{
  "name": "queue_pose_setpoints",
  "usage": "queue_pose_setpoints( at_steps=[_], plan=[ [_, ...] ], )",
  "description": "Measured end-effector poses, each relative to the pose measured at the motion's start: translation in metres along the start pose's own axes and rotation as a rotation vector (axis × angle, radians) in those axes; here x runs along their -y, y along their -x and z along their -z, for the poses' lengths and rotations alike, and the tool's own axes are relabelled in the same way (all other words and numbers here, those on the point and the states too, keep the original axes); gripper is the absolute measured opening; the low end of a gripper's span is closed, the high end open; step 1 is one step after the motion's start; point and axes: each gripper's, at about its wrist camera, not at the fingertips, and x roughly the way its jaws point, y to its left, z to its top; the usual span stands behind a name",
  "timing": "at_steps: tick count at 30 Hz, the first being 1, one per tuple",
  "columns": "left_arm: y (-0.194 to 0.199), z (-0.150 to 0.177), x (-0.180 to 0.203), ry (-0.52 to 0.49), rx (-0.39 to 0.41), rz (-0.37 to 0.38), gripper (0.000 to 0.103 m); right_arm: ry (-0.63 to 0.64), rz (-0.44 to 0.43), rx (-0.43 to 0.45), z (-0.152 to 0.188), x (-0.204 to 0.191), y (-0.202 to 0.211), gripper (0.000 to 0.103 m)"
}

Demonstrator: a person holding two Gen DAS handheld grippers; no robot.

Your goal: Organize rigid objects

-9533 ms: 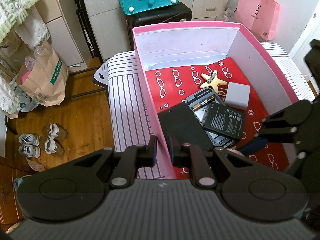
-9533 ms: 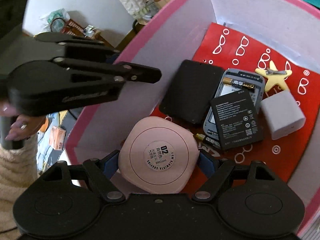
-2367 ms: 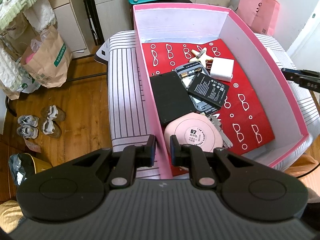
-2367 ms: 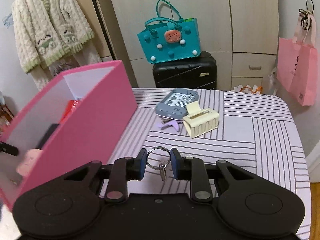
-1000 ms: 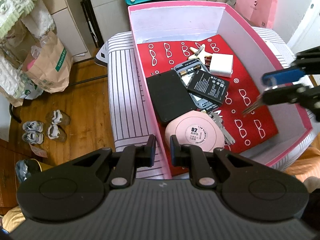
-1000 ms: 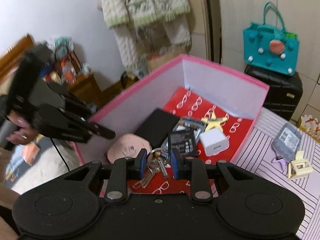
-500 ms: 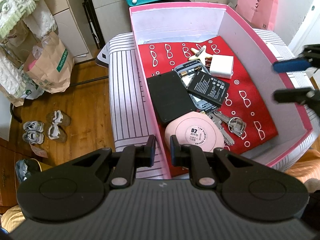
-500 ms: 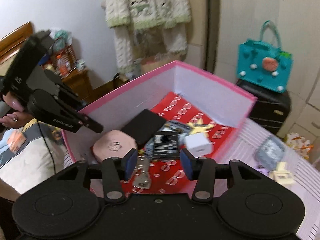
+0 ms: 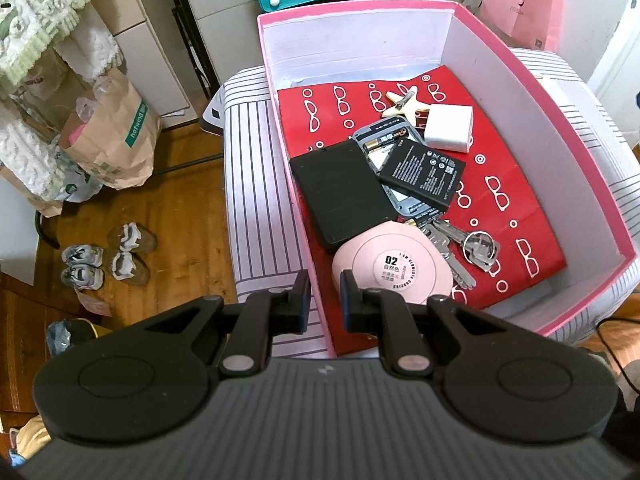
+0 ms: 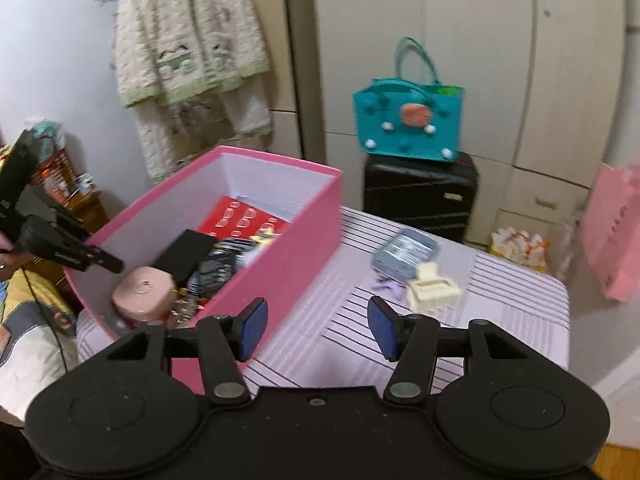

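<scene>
A pink box [image 9: 608,200] with a red patterned floor stands on the striped table. In it lie a pink round case [image 9: 394,268], keys on a ring [image 9: 466,248], a black slab [image 9: 340,196], a battery [image 9: 424,172], a white charger [image 9: 448,128] and a star clip [image 9: 404,102]. My left gripper [image 9: 324,304] is shut on the box's near wall. My right gripper [image 10: 316,330] is open and empty above the table, right of the box [image 10: 288,240]. A grey device [image 10: 404,254], a cream claw clip [image 10: 432,290] and a purple piece [image 10: 386,286] lie on the table.
A black suitcase [image 10: 420,196] with a teal bag [image 10: 412,124] on it stands behind the table. A pink bag [image 10: 612,232] hangs at the right. Paper bags [image 9: 112,136] and shoes [image 9: 104,256] sit on the wooden floor at the left.
My right gripper let the keys go into the box, opened, and swung right out of the box to face the table. My left gripper kept its hold on the box wall.
</scene>
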Motion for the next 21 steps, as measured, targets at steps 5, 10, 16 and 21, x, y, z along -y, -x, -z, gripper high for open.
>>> queue_pose_setpoints(
  at_steps=[5,10,16,21],
  plan=[
    [-0.001,-0.002,0.002,0.007,-0.012,-0.012,0.013,-0.023,0.028,-0.008,0.012,0.018,-0.001,0.061],
    [-0.001,-0.002,0.002,0.028,-0.015,-0.024,0.013,-0.016,0.046,0.0,0.02,0.037,-0.015,0.061],
    [-0.001,-0.003,-0.001,0.08,-0.006,-0.014,0.014,-0.044,0.068,0.026,0.028,0.067,-0.039,0.065],
    [0.0,0.0,-0.004,0.109,0.004,-0.004,0.014,-0.023,0.085,0.016,0.034,0.079,-0.069,0.066]
  ],
)
